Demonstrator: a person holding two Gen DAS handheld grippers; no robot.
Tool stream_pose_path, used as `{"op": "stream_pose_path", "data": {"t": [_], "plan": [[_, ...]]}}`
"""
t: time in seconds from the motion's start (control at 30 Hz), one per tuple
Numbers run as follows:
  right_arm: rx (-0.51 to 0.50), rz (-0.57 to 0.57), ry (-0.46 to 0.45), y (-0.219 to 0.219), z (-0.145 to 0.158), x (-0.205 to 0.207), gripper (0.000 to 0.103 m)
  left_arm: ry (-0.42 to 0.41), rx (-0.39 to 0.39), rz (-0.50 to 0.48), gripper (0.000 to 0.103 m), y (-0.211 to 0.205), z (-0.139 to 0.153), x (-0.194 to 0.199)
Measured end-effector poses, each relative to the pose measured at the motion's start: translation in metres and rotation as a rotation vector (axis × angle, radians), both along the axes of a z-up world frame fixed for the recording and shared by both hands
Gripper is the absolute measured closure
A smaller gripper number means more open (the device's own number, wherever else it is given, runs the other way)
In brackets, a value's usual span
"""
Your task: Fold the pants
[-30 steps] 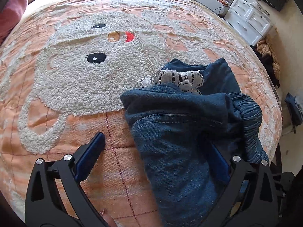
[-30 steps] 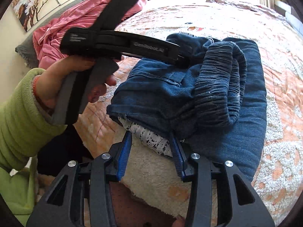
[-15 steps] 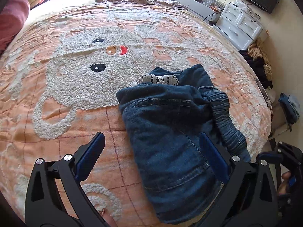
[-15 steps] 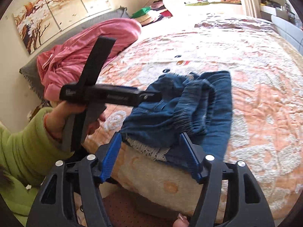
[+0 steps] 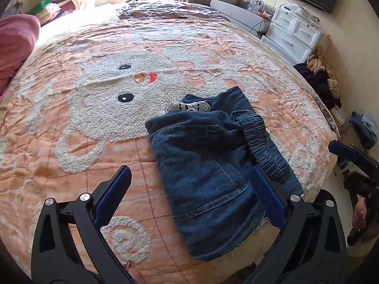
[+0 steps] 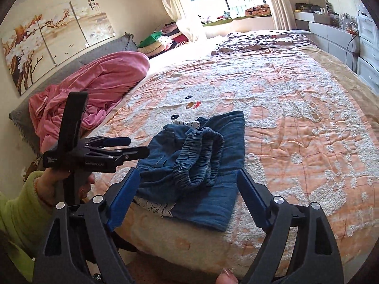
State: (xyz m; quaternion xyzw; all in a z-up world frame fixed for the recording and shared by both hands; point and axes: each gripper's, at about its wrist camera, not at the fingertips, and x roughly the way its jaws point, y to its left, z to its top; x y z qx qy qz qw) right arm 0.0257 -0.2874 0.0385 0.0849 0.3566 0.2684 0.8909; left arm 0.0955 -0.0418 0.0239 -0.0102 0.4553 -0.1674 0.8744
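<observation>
The blue denim pants (image 5: 208,165) lie folded in a compact bundle near the bed's front edge, with the gathered elastic waistband (image 5: 265,146) on top and white lace trim (image 5: 189,106) showing at the far side. They also show in the right wrist view (image 6: 196,163). My left gripper (image 5: 189,189) is open and empty, raised above and behind the bundle. My right gripper (image 6: 188,191) is open and empty, held off the bed's edge in front of the pants. The left gripper also shows in the right wrist view (image 6: 123,145), apart from the pants.
The bed carries an orange quilt with a white bunny pattern (image 5: 113,90). A pink blanket (image 6: 94,87) is heaped at the headboard side. White drawers (image 5: 293,35) and a clothes pile (image 5: 319,78) stand beside the bed.
Both grippers have pulled back and up from the folded pants. The right jaws, close around the lace edge a second ago, have opened wide. The pants stay put.
</observation>
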Motion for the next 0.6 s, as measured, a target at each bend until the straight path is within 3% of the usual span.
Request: {"op": "stream_pose_path", "data": {"t": [0.2, 0.6], "plan": [[-0.025, -0.067, 0.007, -0.008, -0.006, 0.016, 0.016, -0.004, 0.019, 0.013, 0.009, 0.0, -0.006, -0.003], [-0.018, -0.119, 0.149, -0.006, -0.049, 0.057, 0.015, 0.066, -0.065, 0.086, 0.009, 0.007, -0.037, 0.008]]}}
